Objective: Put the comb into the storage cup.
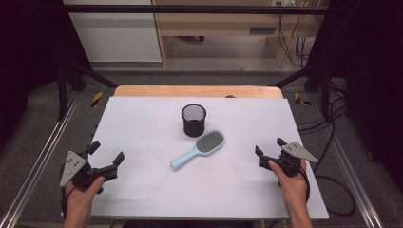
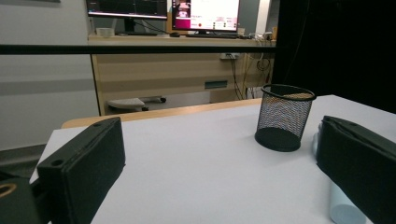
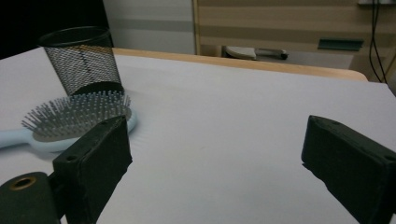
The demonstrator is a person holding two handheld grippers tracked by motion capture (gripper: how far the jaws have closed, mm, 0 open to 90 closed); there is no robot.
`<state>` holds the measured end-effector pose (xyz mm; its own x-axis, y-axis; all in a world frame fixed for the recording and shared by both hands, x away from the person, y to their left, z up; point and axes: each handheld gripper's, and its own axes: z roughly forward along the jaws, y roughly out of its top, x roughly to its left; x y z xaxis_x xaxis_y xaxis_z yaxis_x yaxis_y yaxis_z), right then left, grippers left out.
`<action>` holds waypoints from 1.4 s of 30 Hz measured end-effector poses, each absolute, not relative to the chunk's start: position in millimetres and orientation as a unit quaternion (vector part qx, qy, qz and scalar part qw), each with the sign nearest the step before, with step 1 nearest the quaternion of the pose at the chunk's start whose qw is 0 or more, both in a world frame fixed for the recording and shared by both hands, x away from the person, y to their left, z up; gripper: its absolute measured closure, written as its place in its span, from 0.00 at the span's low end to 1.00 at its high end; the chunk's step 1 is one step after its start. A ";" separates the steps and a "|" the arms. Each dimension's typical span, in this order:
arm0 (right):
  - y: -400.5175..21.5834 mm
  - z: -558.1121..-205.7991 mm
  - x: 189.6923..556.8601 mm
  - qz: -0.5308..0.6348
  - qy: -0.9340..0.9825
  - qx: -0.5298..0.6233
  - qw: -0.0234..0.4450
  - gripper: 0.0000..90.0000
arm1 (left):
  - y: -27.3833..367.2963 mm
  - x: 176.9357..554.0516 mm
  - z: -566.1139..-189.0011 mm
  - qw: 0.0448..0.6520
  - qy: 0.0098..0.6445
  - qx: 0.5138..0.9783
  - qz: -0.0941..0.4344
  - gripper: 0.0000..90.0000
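Both tongs spread and empty, hairbrush waiting beside the mesh cup.

Left gripper (image 1: 105,161) at about 8 o'clock on the white table (image 1: 142,199), right gripper (image 1: 269,153) at about 4 o'clock, jaws wide apart on each, pinching nothing. Light-blue hairbrush (image 1: 199,148) lying flat near the centre, bristles up, head just beside the black mesh pen cup (image 1: 194,119) at 12 o'clock, handle pointing toward 7 o'clock. Probably placed so for easy picking by the free handle. Cup standing upright and open, seemingly ready to receive the brush.
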<state>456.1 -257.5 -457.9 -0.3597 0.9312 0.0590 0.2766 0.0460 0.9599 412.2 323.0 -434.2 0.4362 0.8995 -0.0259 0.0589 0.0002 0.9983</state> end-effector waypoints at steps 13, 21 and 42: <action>-249.9 -458.7 455.5 0.464 0.683 0.484 0.290 0.49 | 323.4 413.1 -436.3 0.584 0.405 0.606 0.356 0.02; -242.1 -455.4 461.8 0.429 0.702 0.484 0.299 0.85 | 322.7 414.7 -438.5 0.579 0.410 0.608 0.356 0.03; -190.6 -440.3 546.4 0.361 0.769 0.462 0.254 1.00 | 315.6 415.1 -438.3 0.583 0.404 0.613 0.348 0.03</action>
<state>546.4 -190.6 -440.3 -0.4438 0.8943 -0.0580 0.5274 0.3129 0.7899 415.1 315.6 -438.3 0.4319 0.9008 -0.0438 0.0890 0.0058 0.9960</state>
